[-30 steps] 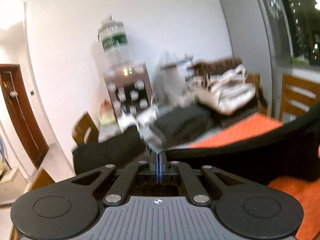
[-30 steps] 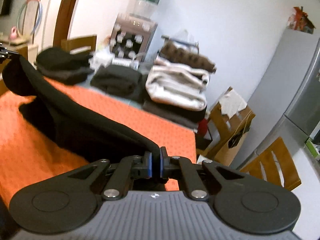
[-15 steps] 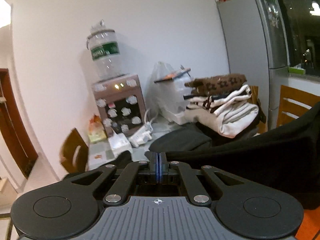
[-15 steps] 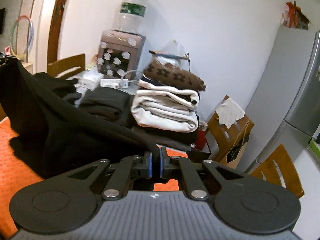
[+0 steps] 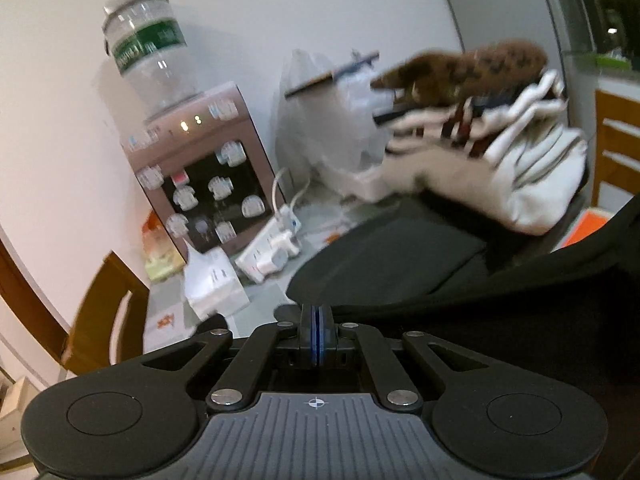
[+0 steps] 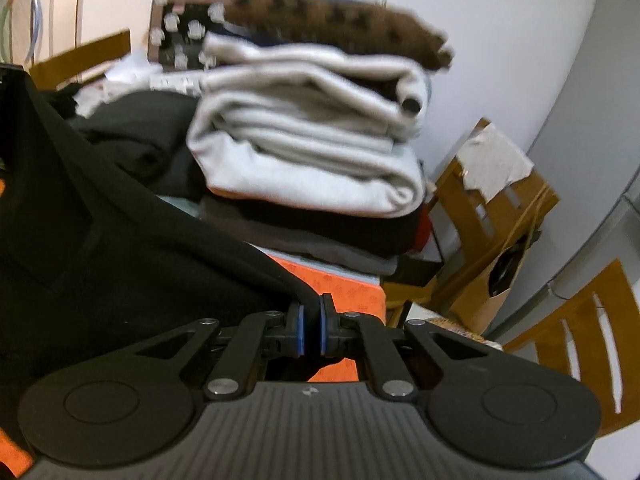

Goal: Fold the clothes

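A black garment [image 5: 520,304] hangs stretched between both grippers. In the left wrist view my left gripper [image 5: 316,312] is shut, its blue pads pinching the garment's edge, and the cloth runs off to the right. In the right wrist view my right gripper [image 6: 311,314] is shut on another edge of the same black garment [image 6: 100,264], which drapes down to the left over the orange tablecloth [image 6: 340,284]. The cloth's lower part is hidden behind the gripper bodies.
Ahead stands a stack of folded clothes [image 6: 316,148], white ones with a brown patterned piece [image 6: 340,24] on top and dark ones beneath. A water dispenser [image 5: 200,168] with a bottle, a power strip [image 5: 276,244], a plastic bag [image 5: 332,128] and wooden chairs [image 6: 496,224] surround the table.
Both grippers carried the black garment forward and lower toward the back of the table. The folded stack and water dispenser now loom much larger. Both grips stayed shut.
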A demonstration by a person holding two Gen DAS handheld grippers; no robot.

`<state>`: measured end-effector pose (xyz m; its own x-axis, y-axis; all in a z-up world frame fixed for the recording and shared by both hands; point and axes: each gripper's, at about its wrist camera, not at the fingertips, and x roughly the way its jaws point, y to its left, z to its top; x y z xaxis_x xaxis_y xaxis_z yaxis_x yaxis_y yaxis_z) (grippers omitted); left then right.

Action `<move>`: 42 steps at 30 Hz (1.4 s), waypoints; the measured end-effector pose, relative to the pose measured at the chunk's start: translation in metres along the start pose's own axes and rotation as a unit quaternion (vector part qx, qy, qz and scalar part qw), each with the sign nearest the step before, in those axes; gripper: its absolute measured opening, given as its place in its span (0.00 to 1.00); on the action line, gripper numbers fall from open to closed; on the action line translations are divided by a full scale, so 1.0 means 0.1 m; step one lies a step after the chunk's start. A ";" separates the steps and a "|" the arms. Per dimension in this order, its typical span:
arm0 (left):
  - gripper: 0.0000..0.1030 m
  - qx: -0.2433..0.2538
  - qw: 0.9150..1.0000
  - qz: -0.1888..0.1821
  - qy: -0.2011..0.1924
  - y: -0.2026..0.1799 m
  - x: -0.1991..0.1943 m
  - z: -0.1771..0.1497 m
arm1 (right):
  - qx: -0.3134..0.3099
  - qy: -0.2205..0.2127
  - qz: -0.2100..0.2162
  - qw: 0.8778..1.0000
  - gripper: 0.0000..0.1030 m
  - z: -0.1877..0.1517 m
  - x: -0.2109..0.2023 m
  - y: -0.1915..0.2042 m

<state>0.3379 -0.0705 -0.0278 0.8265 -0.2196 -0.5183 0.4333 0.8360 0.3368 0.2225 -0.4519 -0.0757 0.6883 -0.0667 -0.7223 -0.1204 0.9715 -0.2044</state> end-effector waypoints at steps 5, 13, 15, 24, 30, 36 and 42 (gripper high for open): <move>0.08 -0.009 1.000 0.006 0.025 0.00 0.34 -0.08 | 0.000 0.030 0.014 0.999 0.10 -0.02 0.51 -0.01; 0.24 -0.056 0.997 -0.016 0.045 0.22 0.07 -0.24 | 0.008 0.030 0.007 0.999 0.35 -0.04 0.45 0.06; 0.29 -0.068 0.996 -0.025 0.050 0.27 -0.09 -0.30 | 0.012 0.021 0.006 1.000 0.37 -0.05 0.24 0.05; 0.40 -0.123 0.989 -0.034 0.076 0.30 -0.99 -0.89 | 0.029 0.027 0.049 0.998 0.42 -0.40 -0.71 0.23; 0.46 -0.157 0.981 -0.040 0.107 0.19 -1.34 -1.36 | 0.044 0.038 0.077 0.995 0.46 -0.88 -1.11 0.53; 0.51 -0.183 0.971 -0.032 0.151 0.01 -1.52 -1.85 | 0.065 0.058 0.073 0.994 0.50 -1.35 -1.29 0.76; 0.52 -0.214 0.959 -0.040 0.182 -0.11 -1.55 -2.20 | 0.065 0.064 0.074 0.993 0.58 -1.64 -1.29 0.95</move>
<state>0.1263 0.0648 -0.1237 0.5831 -0.1667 -0.7951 0.2383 0.9708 -0.0287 0.0046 -0.3885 -0.1102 0.5723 0.0589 -0.8179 -0.1143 0.9934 -0.0084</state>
